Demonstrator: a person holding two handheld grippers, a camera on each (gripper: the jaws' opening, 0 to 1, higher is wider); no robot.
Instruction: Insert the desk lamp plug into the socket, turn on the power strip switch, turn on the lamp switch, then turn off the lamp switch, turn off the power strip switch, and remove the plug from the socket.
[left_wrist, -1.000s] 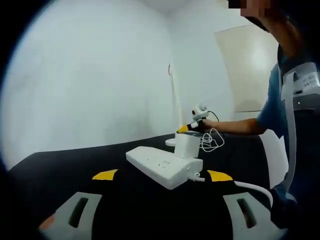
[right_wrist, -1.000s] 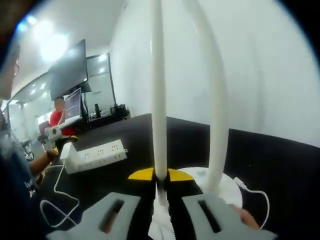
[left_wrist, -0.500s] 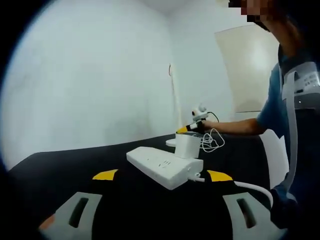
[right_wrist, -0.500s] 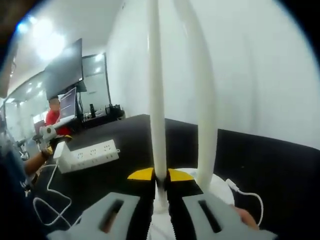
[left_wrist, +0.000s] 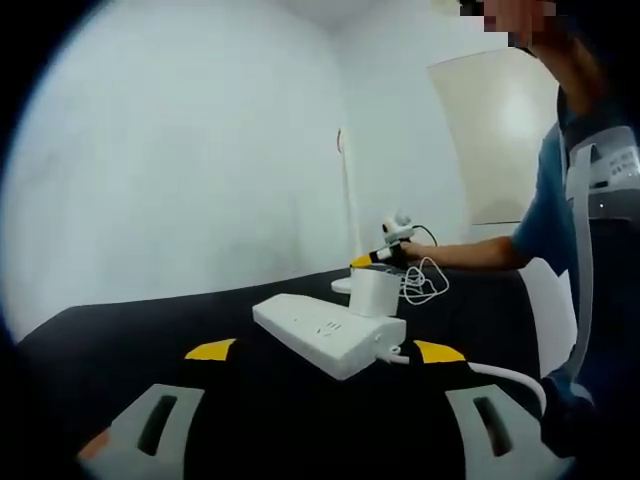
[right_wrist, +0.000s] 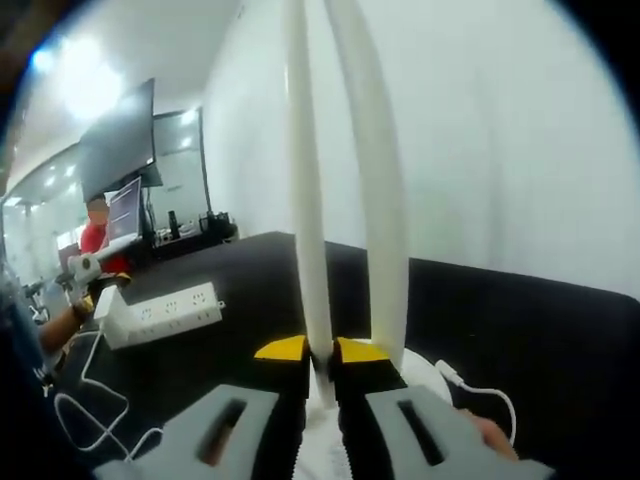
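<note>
A white power strip (left_wrist: 330, 335) lies on the black table with a white cube-shaped plug (left_wrist: 375, 290) standing in its far end. My left gripper (left_wrist: 325, 352) hovers open just in front of the strip, jaws wide apart. Behind it rises the white lamp pole (left_wrist: 349, 205), where my right gripper (left_wrist: 385, 256) sits low by the base. In the right gripper view, my right gripper (right_wrist: 320, 352) is shut on the lamp's thin stem (right_wrist: 303, 200), beside a thicker white pole (right_wrist: 370, 200) and above the round lamp base (right_wrist: 435, 372). The power strip (right_wrist: 165, 312) lies off to the left.
The strip's white cord (left_wrist: 510, 378) runs off right, and the lamp's thin cable (left_wrist: 425, 280) is looped near the base. A person's arm (left_wrist: 480, 252) reaches in from the right. White walls stand close behind the table. A monitor (right_wrist: 115, 150) and a seated person (right_wrist: 95, 228) are far back.
The right gripper's view has shifted a little, so the lamp poles and strip sit further left; it stays shut on the stem. The left gripper has held still.
</note>
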